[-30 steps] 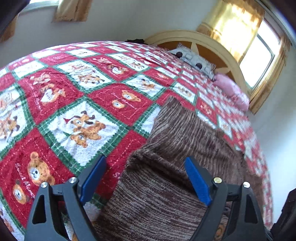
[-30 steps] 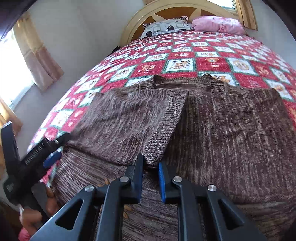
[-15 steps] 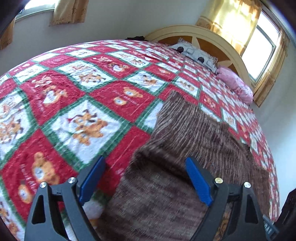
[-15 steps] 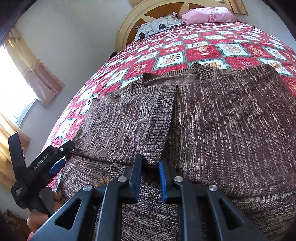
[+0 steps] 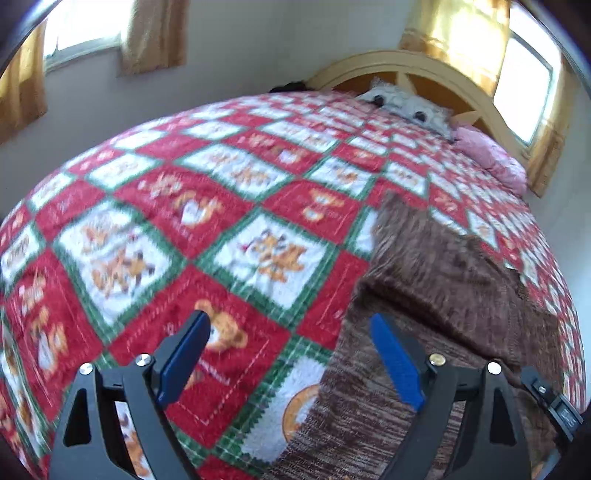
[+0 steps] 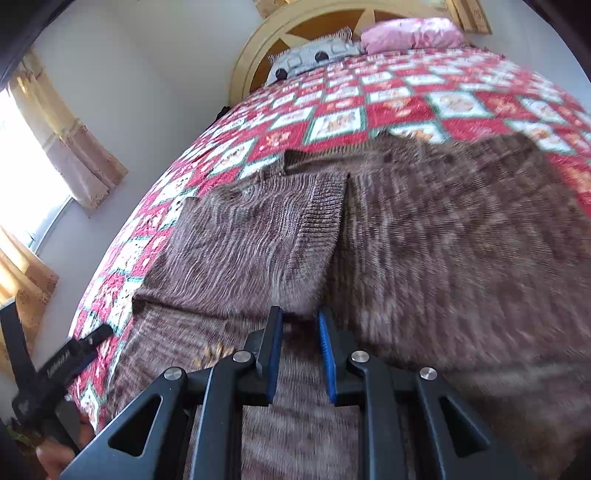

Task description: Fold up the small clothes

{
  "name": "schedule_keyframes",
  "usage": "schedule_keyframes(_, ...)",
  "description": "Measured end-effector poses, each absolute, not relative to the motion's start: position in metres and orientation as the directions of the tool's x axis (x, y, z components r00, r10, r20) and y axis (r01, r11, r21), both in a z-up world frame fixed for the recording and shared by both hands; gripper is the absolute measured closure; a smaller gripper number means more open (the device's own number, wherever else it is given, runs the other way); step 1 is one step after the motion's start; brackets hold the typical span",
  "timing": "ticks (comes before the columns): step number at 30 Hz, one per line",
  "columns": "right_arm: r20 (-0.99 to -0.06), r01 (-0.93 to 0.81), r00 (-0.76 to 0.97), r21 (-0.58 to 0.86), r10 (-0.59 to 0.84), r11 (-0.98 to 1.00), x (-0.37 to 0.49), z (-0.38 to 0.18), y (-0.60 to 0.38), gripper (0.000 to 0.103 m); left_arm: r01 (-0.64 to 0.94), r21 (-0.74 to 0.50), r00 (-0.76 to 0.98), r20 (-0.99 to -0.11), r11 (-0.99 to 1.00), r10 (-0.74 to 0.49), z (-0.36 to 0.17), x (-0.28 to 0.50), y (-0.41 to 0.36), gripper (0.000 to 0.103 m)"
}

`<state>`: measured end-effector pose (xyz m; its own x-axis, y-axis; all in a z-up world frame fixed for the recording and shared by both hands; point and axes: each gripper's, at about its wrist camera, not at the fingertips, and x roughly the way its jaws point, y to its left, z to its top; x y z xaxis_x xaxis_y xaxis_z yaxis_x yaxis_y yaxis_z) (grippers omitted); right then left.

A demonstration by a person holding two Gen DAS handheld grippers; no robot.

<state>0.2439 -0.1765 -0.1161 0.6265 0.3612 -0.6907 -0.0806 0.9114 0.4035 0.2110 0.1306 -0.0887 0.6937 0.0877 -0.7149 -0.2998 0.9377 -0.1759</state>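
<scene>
My right gripper [image 6: 300, 325] sits at the bottom centre of its frame, its blue pads [image 6: 274, 354] a narrow gap apart. They have just been opening, and I see the sweater's [image 6: 443, 251] weave through the gap, but nothing pinched between them. Just above the tips lies the folded-in sleeve [image 6: 258, 236], its ribbed edge running up toward the collar at upper centre. The rest of the brown knit fills the right half of the frame, flat on the quilt [image 6: 406, 107]. Two pillows [image 6: 406, 35] lean on the headboard [image 6: 251, 62] at the top. At lower left, my left gripper [image 6: 55, 369] hangs off the sweater's edge, over the quilt.

In the left view, that left gripper [image 5: 291, 350] is spread wide at the bottom and empty: the left pad is over the quilt [image 5: 184, 221], the right pad over the sweater's [image 5: 443, 295] edge. The sweater takes the lower right of the frame. A curtain [image 5: 458, 40] hangs at upper right.
</scene>
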Motion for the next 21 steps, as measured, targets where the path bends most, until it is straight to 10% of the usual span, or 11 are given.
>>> schedule_keyframes(3, -0.639, -0.127, 0.667, 0.41, 0.384, 0.903, 0.205, -0.094, -0.19, 0.082, -0.178, -0.165, 0.706, -0.708, 0.97, 0.01, -0.086, 0.206, 0.126, 0.012)
schedule_keyframes(8, -0.599, -0.095, 0.74, 0.357, 0.306, 0.929, 0.135, -0.065, -0.244, 0.046, -0.027, -0.213, 0.698, -0.704, 0.977, -0.134, -0.088, 0.183, 0.13, 0.012)
schedule_keyframes(21, -0.719, 0.15, 0.695, 0.166, 0.016, 0.975, -0.053, -0.03, -0.379, 0.046, 0.261, -0.246, 0.588, -0.726, 0.934, -0.356, -0.085, 0.096, 0.138, 0.012)
